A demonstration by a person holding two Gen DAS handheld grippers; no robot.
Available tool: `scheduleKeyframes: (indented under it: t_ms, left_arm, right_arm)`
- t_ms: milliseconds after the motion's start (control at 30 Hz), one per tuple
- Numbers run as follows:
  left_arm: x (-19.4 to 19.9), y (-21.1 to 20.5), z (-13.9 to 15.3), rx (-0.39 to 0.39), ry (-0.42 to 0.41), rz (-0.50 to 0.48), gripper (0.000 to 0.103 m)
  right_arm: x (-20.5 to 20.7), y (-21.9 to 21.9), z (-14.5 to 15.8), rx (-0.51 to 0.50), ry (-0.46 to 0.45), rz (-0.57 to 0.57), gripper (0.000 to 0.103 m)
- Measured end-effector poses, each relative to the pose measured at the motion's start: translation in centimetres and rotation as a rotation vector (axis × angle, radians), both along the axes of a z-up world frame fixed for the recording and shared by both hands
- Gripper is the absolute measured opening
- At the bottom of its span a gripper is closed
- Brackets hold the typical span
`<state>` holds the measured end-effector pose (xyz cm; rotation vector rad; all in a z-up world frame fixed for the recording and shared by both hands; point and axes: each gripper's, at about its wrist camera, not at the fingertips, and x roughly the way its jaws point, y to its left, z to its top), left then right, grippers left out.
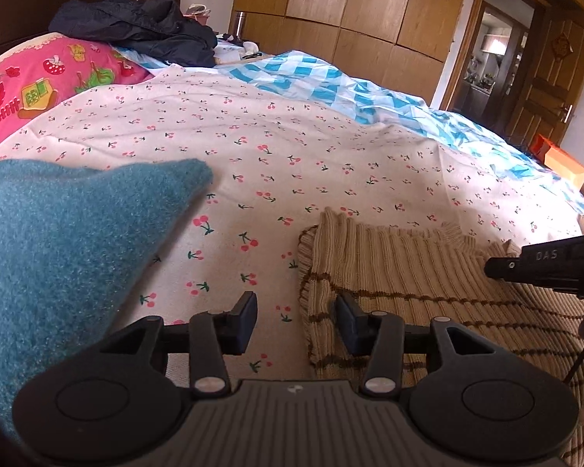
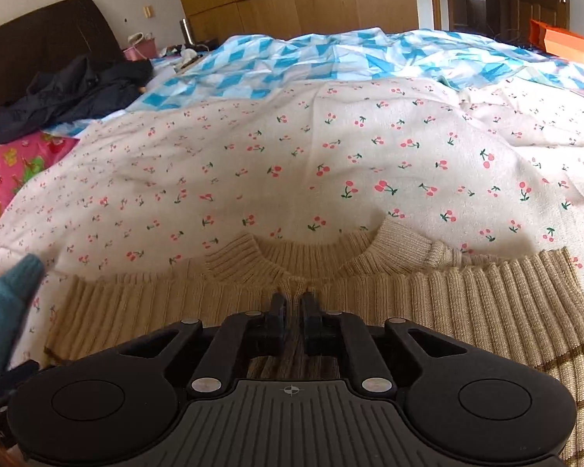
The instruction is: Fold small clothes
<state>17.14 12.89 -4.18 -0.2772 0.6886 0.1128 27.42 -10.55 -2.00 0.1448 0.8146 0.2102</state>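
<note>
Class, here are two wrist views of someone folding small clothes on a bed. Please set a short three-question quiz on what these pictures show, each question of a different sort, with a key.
1. True or false: the beige sweater lies on the cherry-print sheet.
2. Which hand-held gripper stands open with nothing between its fingers?
A. left
B. right
3. Fill in: the fluffy garment beside the sweater is ____ in colour.

Key
1. True.
2. A. The left hand-held gripper is open over the sweater's edge and the sheet; the right hand-held gripper is nearly closed, pinching sweater fabric just below the collar.
3. Teal: the teal garment lies to the left.
</note>
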Motion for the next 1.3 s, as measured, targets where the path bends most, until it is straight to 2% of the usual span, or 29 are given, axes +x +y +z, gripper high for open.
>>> scheduleKeyframes:
  t_ms: [133,233,333,500,600,667,767,867,967,1067,1200,1267,1300]
  left_arm:
    - [-1.8,0.4,1.7,0.014,-0.035,0.044,0.049]
    - [-3.8,0.4,3.2,-0.006,-0.083,0.044,0.049]
    - [-5.2,-0.6,4.1,-0.027,-0.115,0.008,0.049]
    - [-5.2,-3.9,3.9,-0.039,-0.117,-0.114,0.049]
    - [-4.2,-5.1,2.6,-0.021,-0.064,-0.146,0.049]
    - [-3.4,-4.6,1.2,0.003,0.003,-0.12,0.049]
    - [-4.0,-2.9,-0.1,-0.007,0.038,-0.065,0.047]
    - [-4.2,-1.3,-0.5,-0.069,0.052,-0.024,0.046]
    - [-4.2,-1.9,-0.7,-0.021,0.054,-0.021,0.047]
    - [-4.2,-2.6,-0.8,0.027,0.056,-0.03,0.047]
    - [-4.3,-2.5,-0.4,0.026,0.059,-0.026,0.047]
    - [-4.8,-2.2,0.1,0.015,0.053,-0.011,0.047]
    - [-5.2,-2.1,0.3,0.007,0.046,-0.002,0.047]
  right_arm:
    - [-2.4,-0.8,2.9,0.024,-0.076,0.026,0.014]
    - [-4.0,-0.9,3.5,0.015,-0.081,0.075,0.014]
    - [-4.9,-0.4,2.7,-0.032,-0.06,0.086,0.014]
    - [-5.8,-0.2,1.6,-0.022,-0.023,0.072,0.014]
    - [-6.2,-0.8,1.4,-0.044,-0.023,0.075,0.014]
    - [-6.3,-2.1,1.5,-0.05,-0.022,0.053,0.014]
    - [-6.6,-4.9,1.2,-0.087,-0.017,-0.01,0.014]
    - [-6.9,-8.3,0.2,-0.114,-0.002,-0.081,0.012]
    - [-7.5,-10.5,-0.3,-0.106,0.0,-0.118,0.006]
    - [-7.8,-11.9,0.0,-0.062,-0.001,-0.16,0.005]
    - [-8.0,-12.9,-0.2,-0.031,0.008,-0.181,0.002]
    - [-8.7,-13.0,0.5,-0.001,-0.01,-0.189,0.005]
    - [-9.3,-13.0,1.1,0.011,-0.035,-0.18,0.011]
